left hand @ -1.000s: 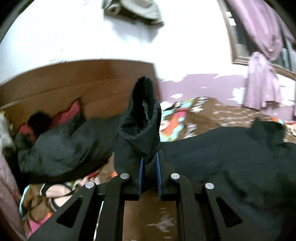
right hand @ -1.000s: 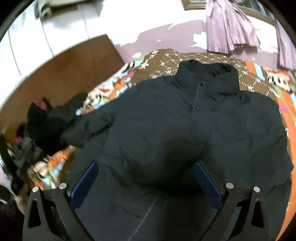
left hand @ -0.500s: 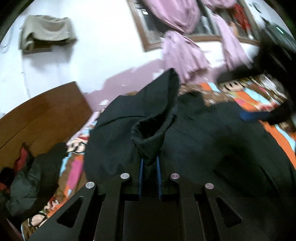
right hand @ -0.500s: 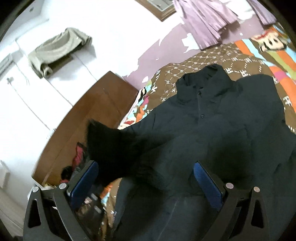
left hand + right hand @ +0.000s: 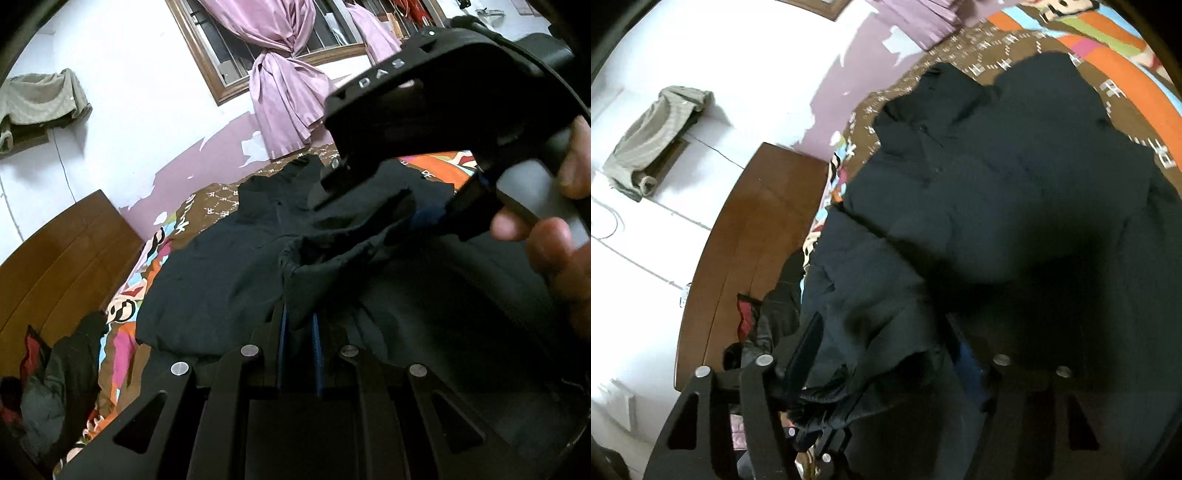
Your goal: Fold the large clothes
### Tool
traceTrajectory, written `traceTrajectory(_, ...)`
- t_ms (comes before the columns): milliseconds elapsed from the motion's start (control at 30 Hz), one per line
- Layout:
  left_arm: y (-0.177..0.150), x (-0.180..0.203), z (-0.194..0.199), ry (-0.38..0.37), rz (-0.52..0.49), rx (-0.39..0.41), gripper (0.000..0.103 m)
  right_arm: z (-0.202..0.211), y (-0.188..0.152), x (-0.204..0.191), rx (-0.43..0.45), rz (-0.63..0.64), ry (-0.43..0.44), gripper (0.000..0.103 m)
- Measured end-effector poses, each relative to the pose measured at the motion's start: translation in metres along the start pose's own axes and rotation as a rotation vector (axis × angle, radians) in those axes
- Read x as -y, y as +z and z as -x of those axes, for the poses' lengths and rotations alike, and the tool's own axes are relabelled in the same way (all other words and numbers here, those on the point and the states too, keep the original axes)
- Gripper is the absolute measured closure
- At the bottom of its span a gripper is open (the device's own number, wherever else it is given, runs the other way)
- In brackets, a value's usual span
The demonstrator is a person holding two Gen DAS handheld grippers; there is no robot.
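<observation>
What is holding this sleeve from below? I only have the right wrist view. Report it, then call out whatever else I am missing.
Observer: The left tongs are shut on the sleeve cuff, pinching its lower edge.
Operator: Describe the right tongs from outside.
Observer: In the left wrist view, the right tongs hang over the jacket, right at the cuff's open mouth. They have just been closing with the sleeve between them, apparently not yet pinched.
Operator: Say what steers them.
Observer: A hand grips their handle at the picture's right edge.
</observation>
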State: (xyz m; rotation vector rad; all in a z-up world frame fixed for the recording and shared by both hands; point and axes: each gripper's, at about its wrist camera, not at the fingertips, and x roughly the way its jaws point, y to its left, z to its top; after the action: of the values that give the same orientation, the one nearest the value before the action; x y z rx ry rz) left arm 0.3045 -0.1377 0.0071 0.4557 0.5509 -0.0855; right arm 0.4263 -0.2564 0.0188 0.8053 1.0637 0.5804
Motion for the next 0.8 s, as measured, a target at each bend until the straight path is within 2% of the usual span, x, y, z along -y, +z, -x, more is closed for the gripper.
traceTrajectory(100, -0.001, 0.006, -0.002, -0.004, -0.009, -0.004, 0.093, 0.003, -0.006, 0.005, -0.012, -0.008, -0.006, 0.052)
traceTrajectory(167, -0.004, 0.011, -0.003, -0.013, -0.025, -0.019, 0.093, 0.005, -0.005, 0.007, -0.001, -0.006, -0.032, 0.077)
traceTrajectory(200, -0.004, 0.012, -0.005, -0.029, -0.034, -0.034, 0.093, 0.007, -0.004, 0.009, 0.004, -0.002, -0.040, 0.083)
traceTrajectory(233, -0.005, 0.014, -0.007, -0.069, -0.043, -0.058, 0.092, 0.008, -0.001, 0.007, 0.009, 0.004, -0.045, 0.092)
traceTrajectory(267, -0.005, 0.013, -0.009, -0.098, -0.050, -0.073, 0.089, 0.009, 0.000, 0.006, 0.014, 0.016, -0.051, 0.093)
traceTrajectory(400, 0.013, -0.003, -0.009, -0.204, -0.058, -0.096, 0.088, 0.015, 0.008, -0.008, 0.060, 0.122, -0.092, 0.095)
traceTrajectory(467, 0.023, -0.012, -0.012, -0.268, -0.060, -0.139, 0.088, 0.018, 0.015, -0.013, 0.086, 0.150, -0.102, 0.096)
traceTrajectory(567, 0.038, -0.027, -0.013, -0.316, -0.095, -0.222, 0.088, 0.024, 0.028, -0.019, 0.142, 0.164, -0.126, 0.096)
traceTrajectory(667, 0.052, -0.051, -0.011, -0.314, -0.068, -0.263, 0.088, 0.032, 0.042, -0.027, 0.214, 0.201, -0.187, 0.096)
traceTrajectory(733, 0.064, -0.077, -0.017, -0.315, 0.004, -0.277, 0.087, 0.037, 0.054, -0.028, 0.260, 0.200, -0.221, 0.096)
traceTrajectory(767, 0.069, -0.090, -0.024, -0.306, 0.042, -0.266, 0.080, 0.040, 0.060, -0.027, 0.281, 0.201, -0.244, 0.096)
traceTrajectory(800, 0.073, -0.097, -0.029, -0.290, 0.055, -0.254, 0.070, 0.041, 0.066, -0.027, 0.301, 0.209, -0.273, 0.096)
